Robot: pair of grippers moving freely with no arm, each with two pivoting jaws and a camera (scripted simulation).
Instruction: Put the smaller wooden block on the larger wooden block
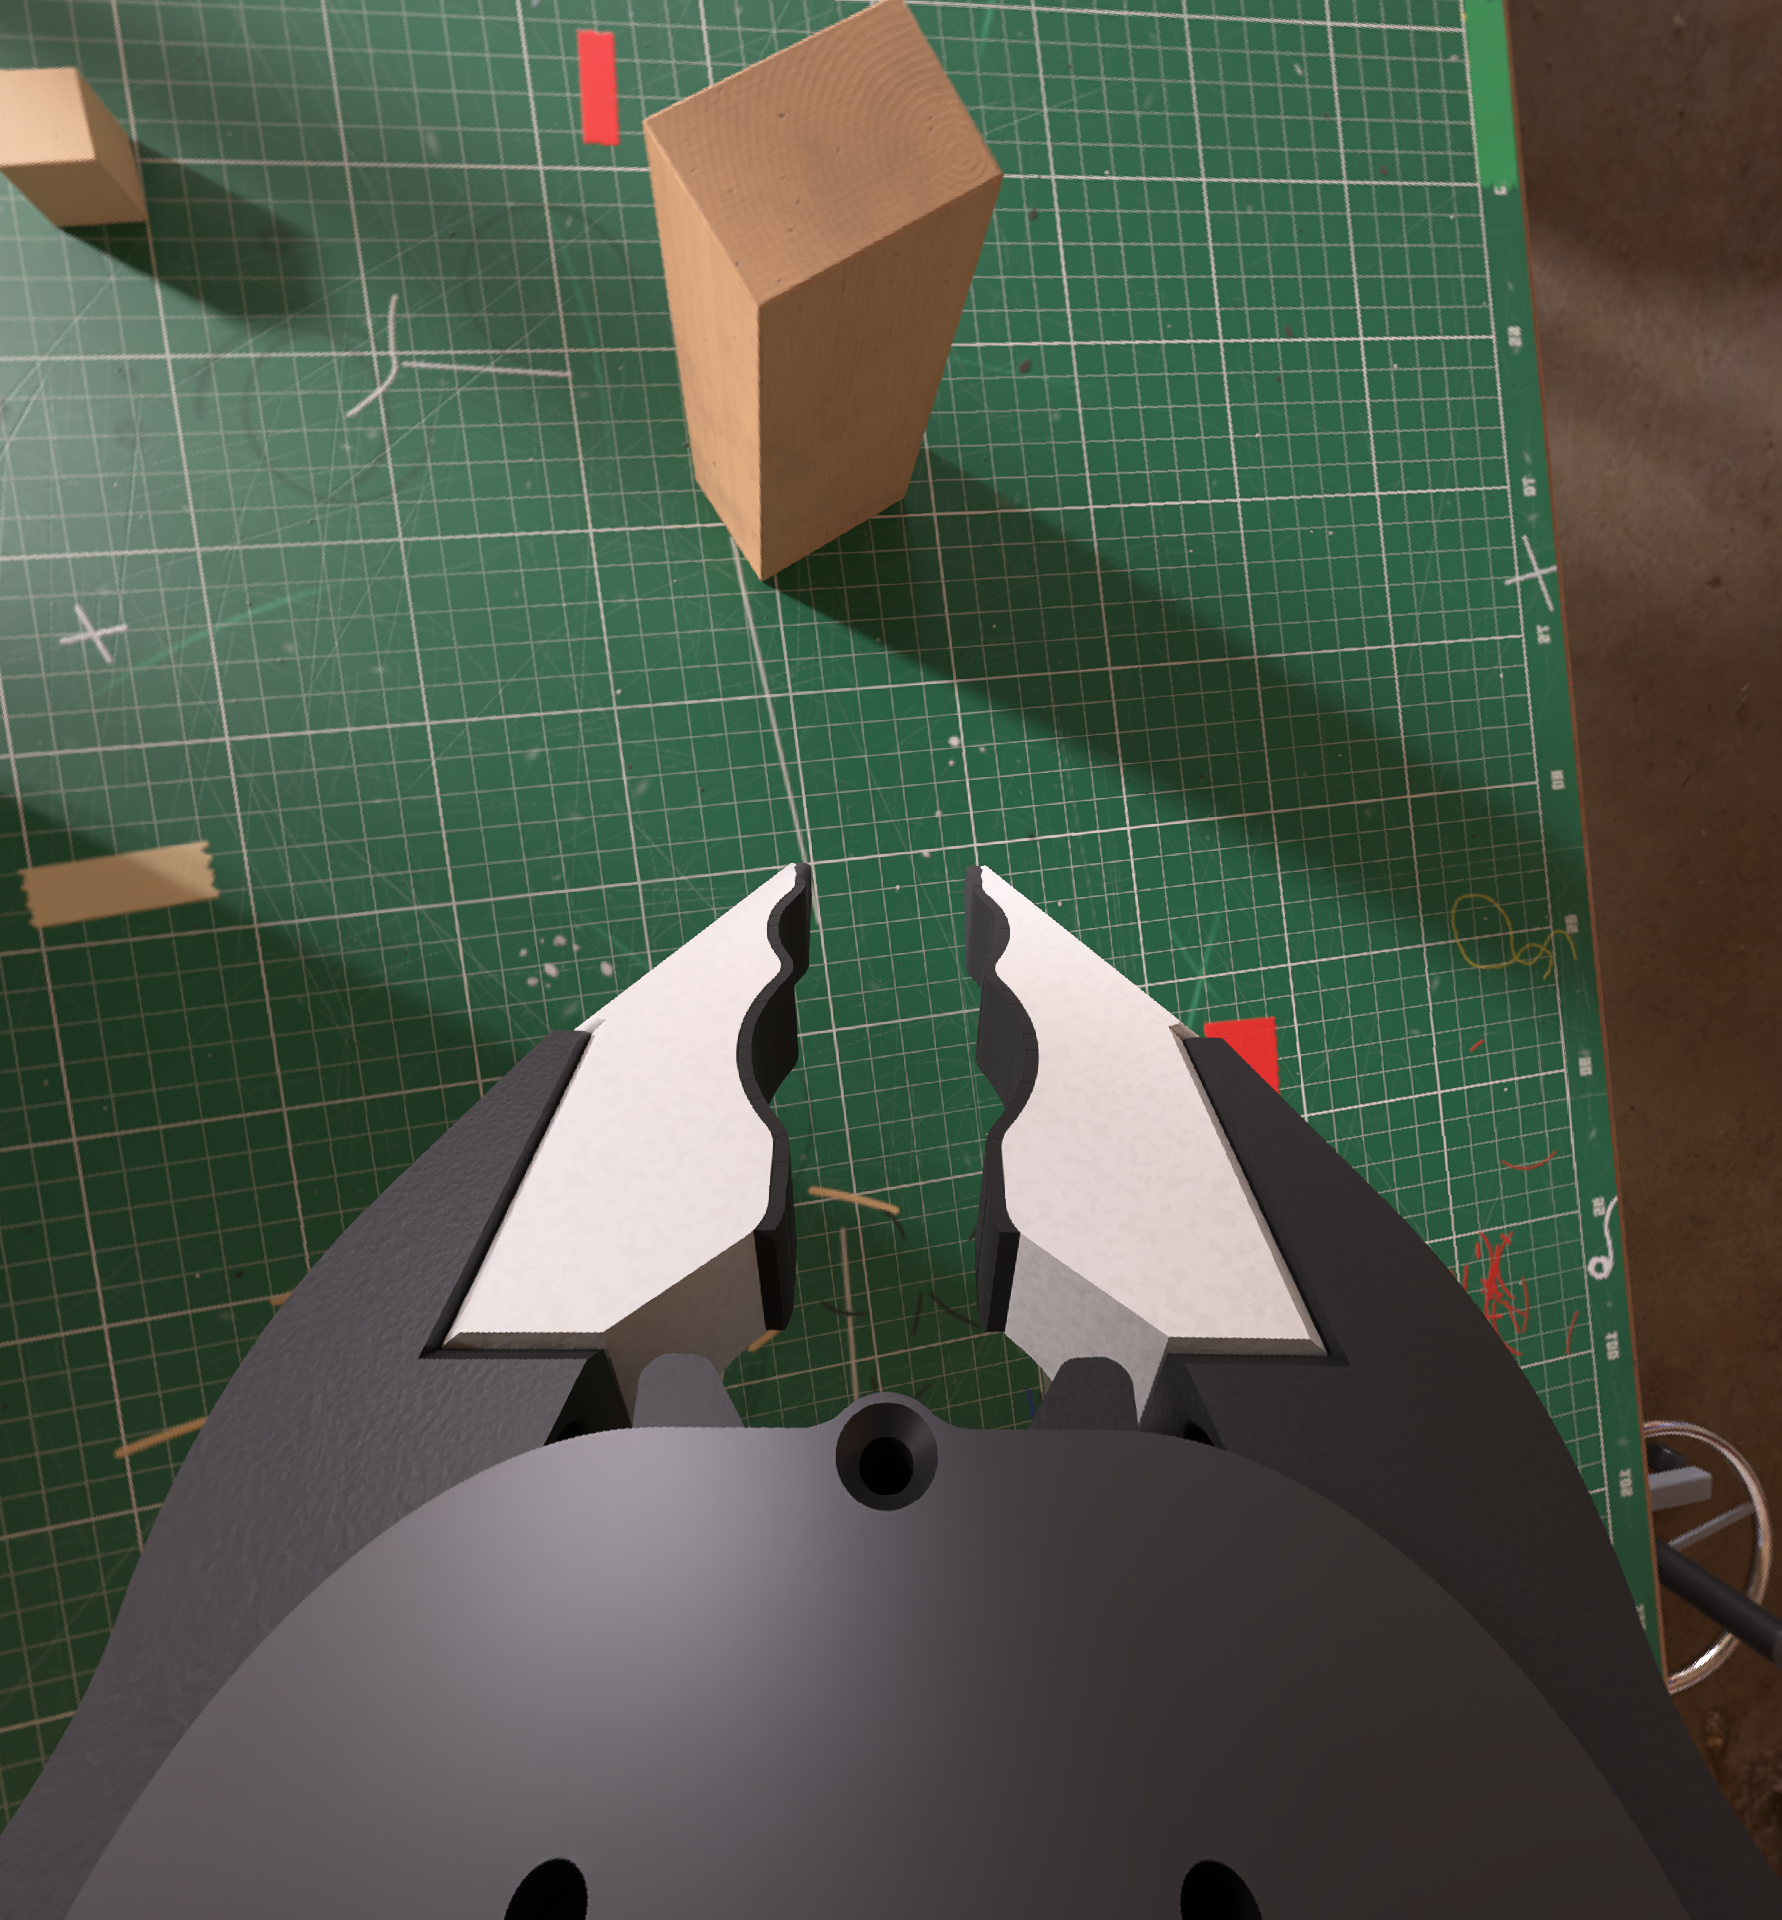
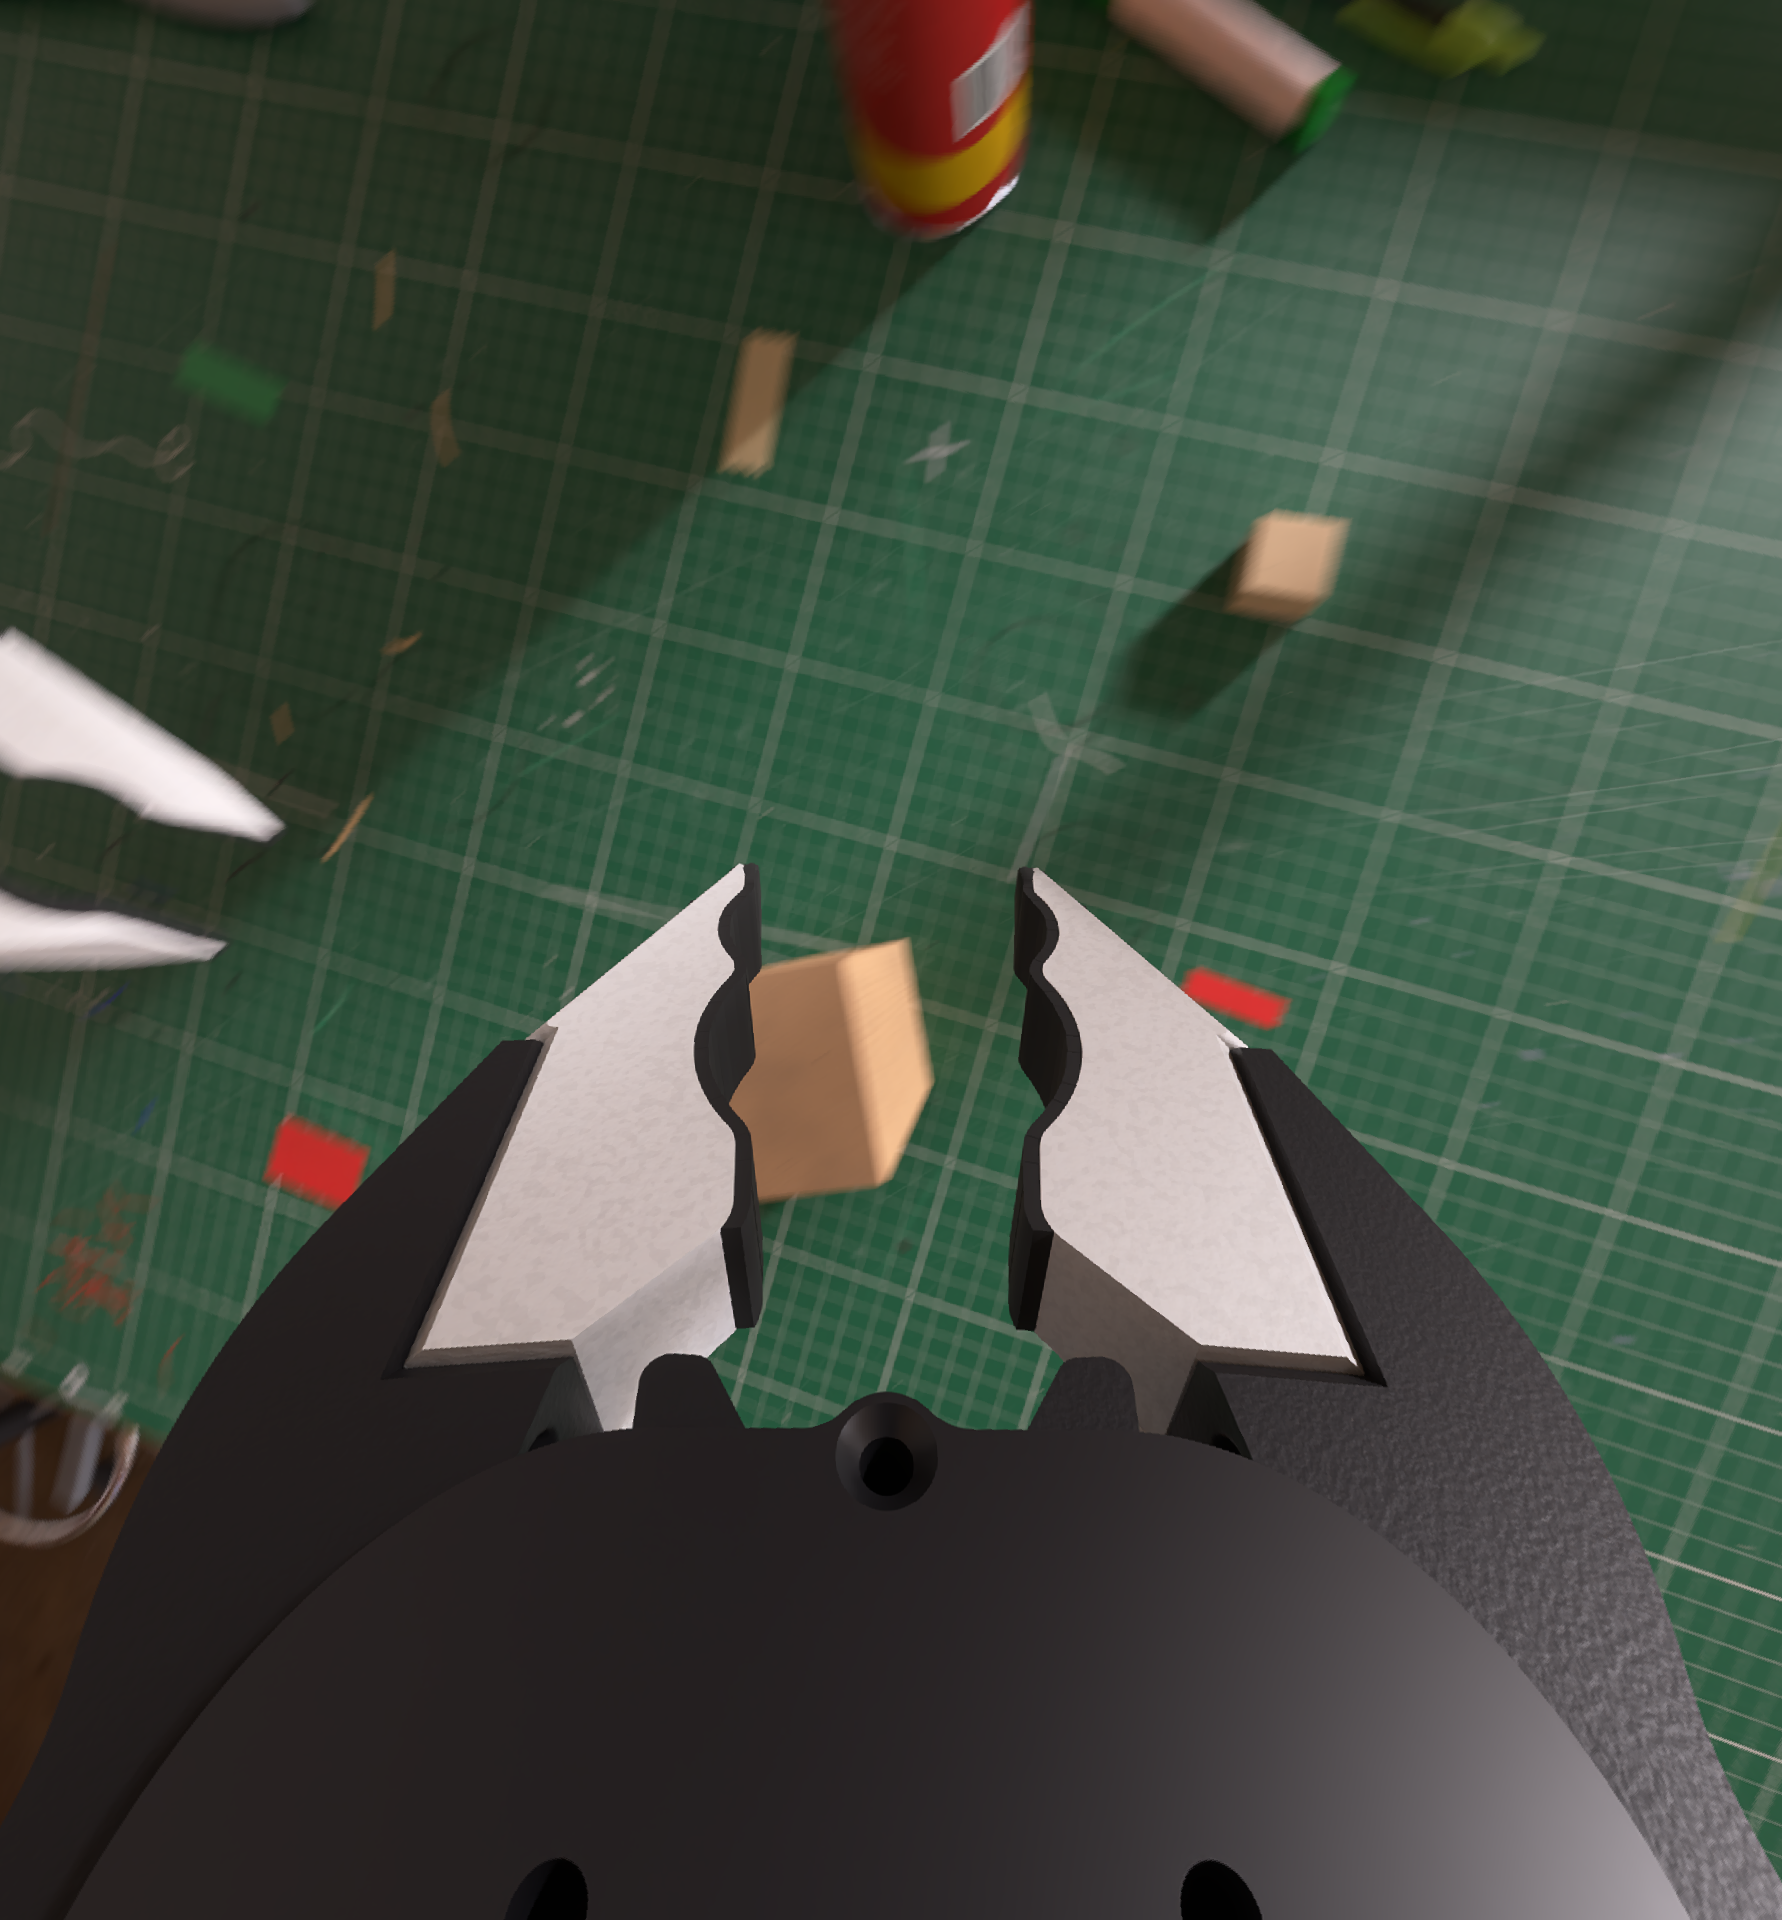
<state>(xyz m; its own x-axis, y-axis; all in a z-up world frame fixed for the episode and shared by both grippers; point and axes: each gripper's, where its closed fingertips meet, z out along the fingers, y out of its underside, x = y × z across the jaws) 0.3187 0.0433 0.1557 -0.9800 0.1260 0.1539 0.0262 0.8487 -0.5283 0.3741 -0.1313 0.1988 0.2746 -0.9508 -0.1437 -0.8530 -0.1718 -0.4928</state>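
The larger wooden block (image 1: 825, 291) stands upright on the green cutting mat (image 1: 1178, 727), ahead of my left gripper (image 1: 887, 871), which is open and empty above the mat. The smaller wooden block (image 1: 56, 140) sits at the far left. In the right wrist view, my right gripper (image 2: 887, 871) is open and empty, high above the larger block (image 2: 845, 1070), which shows between its fingers, partly hidden by the left finger (image 2: 638, 1122). The smaller block (image 2: 1287, 566) lies farther ahead to the right. The left gripper (image 2: 248, 888) shows at the left edge.
A red and yellow can (image 2: 934, 104) and a tan roll with a green end (image 2: 1230, 62) stand at the far side. Tape scraps (image 1: 118, 883) and red patches (image 1: 596, 83) lie flat on the mat. The mat's right edge meets brown table (image 1: 1697, 623) with a wire ring (image 1: 1708, 1558).
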